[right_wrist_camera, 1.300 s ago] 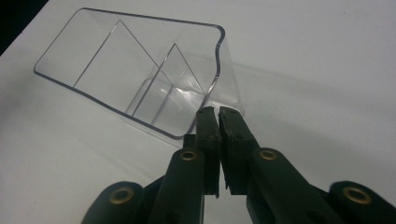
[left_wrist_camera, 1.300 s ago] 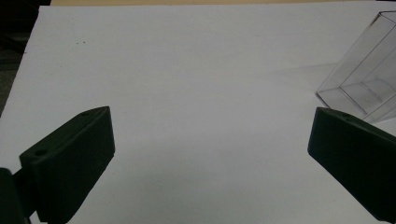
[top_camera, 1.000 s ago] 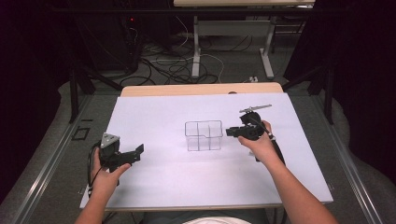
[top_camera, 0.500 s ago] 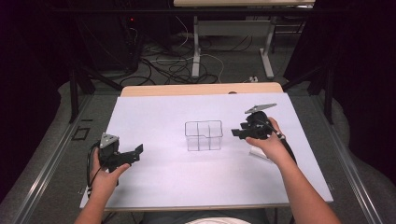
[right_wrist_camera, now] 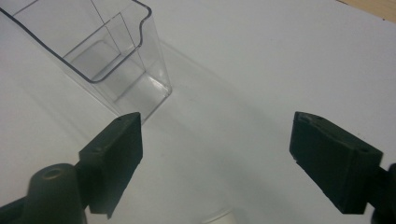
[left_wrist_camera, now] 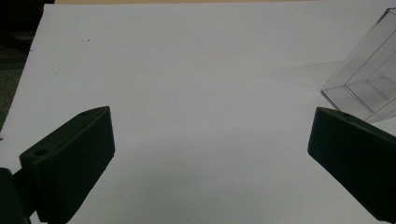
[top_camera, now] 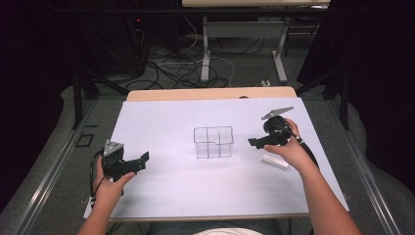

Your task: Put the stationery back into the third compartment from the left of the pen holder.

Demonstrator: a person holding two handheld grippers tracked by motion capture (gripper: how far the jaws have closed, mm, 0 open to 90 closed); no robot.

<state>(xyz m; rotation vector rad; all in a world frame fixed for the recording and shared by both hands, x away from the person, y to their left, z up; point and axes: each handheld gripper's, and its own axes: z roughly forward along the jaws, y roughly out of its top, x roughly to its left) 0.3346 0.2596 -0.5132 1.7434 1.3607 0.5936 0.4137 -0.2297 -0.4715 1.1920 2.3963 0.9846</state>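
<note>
A clear plastic box [top_camera: 213, 142] with inner dividers is seen standing upright near the middle of the white-covered worktop [top_camera: 161, 196]; how many compartments it has is hard to make out through its transparent walls. The left tool [top_camera: 142, 159] is held near the worktop's left edge, well apart from the box, its jaws spread wide with nothing between them; in the left gripper view only a corner of the box is caught, cut off at the frame's right edge. The right tool [top_camera: 252, 142] is held just beside the box toward the right edge, jaws likewise parted and empty. A small white cylinder [top_camera: 275, 161] is seen lying near the right hand [top_camera: 288, 149], partly hidden by it; its nature cannot be told.
</note>
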